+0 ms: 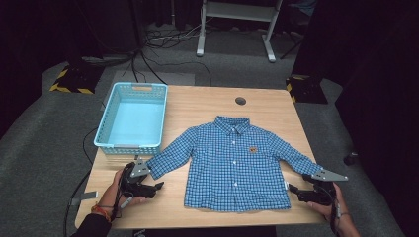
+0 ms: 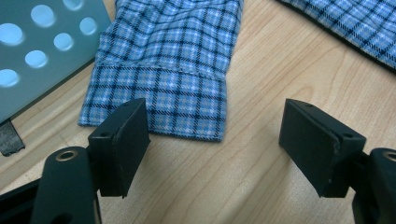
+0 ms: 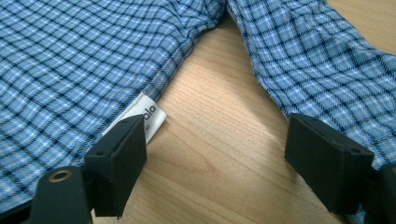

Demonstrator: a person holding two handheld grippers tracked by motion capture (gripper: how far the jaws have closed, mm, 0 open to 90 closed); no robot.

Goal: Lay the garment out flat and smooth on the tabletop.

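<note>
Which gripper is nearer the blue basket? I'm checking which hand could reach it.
Left. The left gripper sits just below the blue basket, by the shirt cuff; the right gripper is across the table, beyond the shirt's other side.

- Between the left hand-held gripper point(image 2: 215, 140) jaws lies bare worktop point(image 2: 261, 154); the shirt point(image 1: 237, 163) cuff point(image 2: 159, 109) lies just ahead, reaching one jaw.
- Beyond that cuff the blue basket point(image 1: 132, 120) blocks the way.
- Ahead of the right hand-held gripper point(image 3: 215, 154), a bare wedge runs between the shirt's body and its sleeve point(image 3: 317, 65).
</note>
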